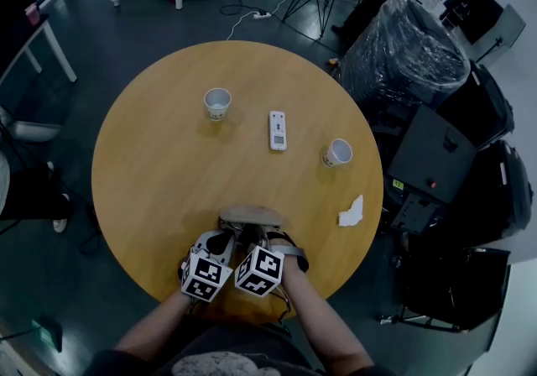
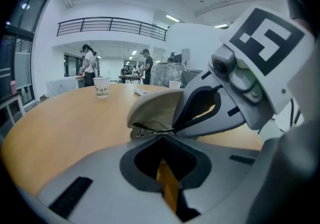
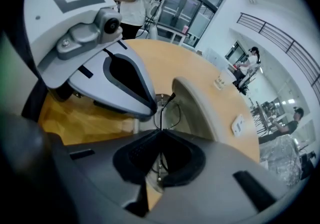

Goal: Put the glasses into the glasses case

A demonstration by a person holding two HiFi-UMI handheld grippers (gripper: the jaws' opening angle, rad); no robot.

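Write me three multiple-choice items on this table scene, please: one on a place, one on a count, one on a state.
1. Where is the remote control? A. between the paper cups B. on the floor C. on a chair
2. How many paper cups are on the table? A. one B. two C. four
3. How is the glasses case? A. shut B. open C. upside down
Key: 1 A, a cup sits to either side; 2 B, only two show; 3 B, its lid stands raised behind the glasses pinched by the right gripper.
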